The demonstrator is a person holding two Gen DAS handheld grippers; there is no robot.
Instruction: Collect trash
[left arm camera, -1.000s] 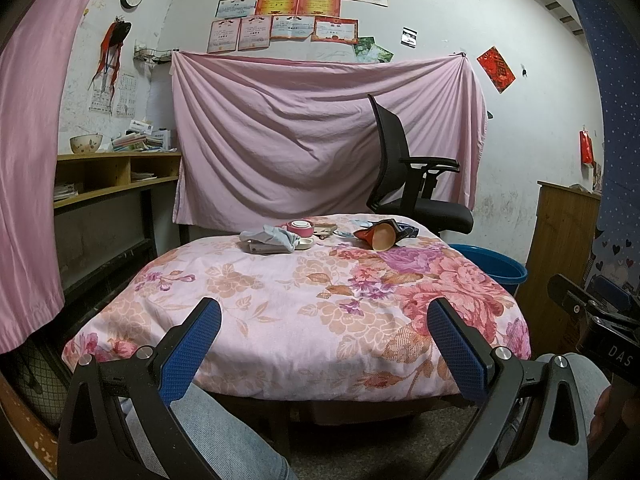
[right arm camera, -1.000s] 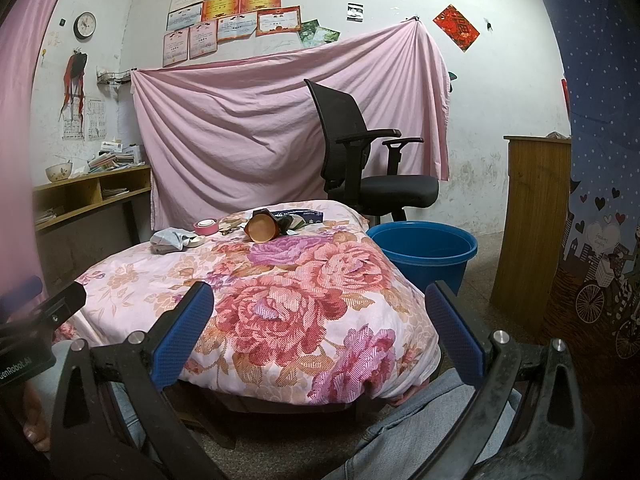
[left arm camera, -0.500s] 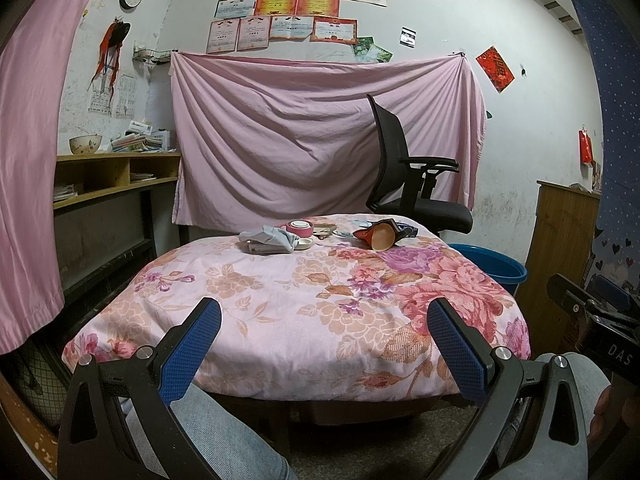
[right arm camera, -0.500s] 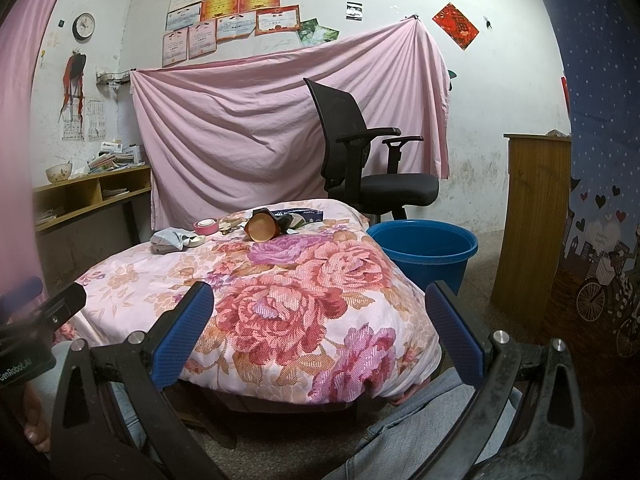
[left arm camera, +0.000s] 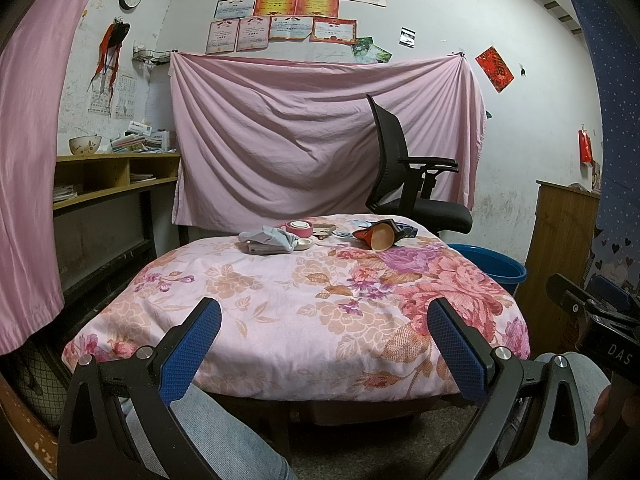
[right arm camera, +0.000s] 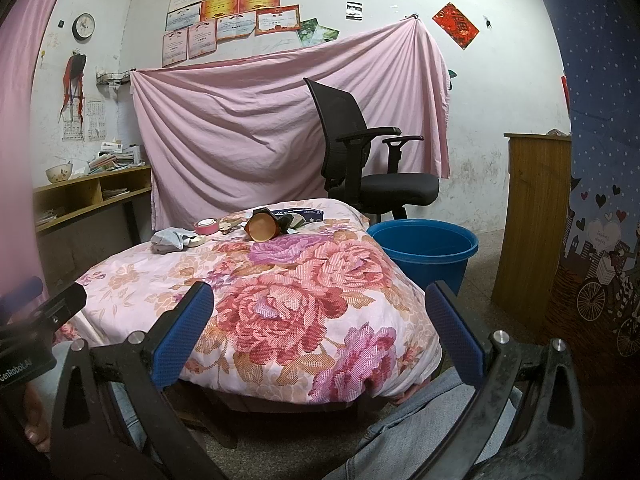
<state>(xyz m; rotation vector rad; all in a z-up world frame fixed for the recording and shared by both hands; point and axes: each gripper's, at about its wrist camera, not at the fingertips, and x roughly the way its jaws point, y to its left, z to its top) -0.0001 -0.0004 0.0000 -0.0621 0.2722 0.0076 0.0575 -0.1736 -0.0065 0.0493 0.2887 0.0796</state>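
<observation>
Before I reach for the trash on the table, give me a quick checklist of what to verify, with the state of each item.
1. Left gripper open and empty: ok.
2. Right gripper open and empty: ok.
3. Trash in view: ok; tipped paper cup, grey rag and pink tape roll lie at the table's far end.
4. Blue tub ready beside the table: ok, standing open on the floor at its right.
5. Within reach: not ok; both grippers hang at the near edge of the floral cloth.
6. Tub contents: cannot tell.
</observation>
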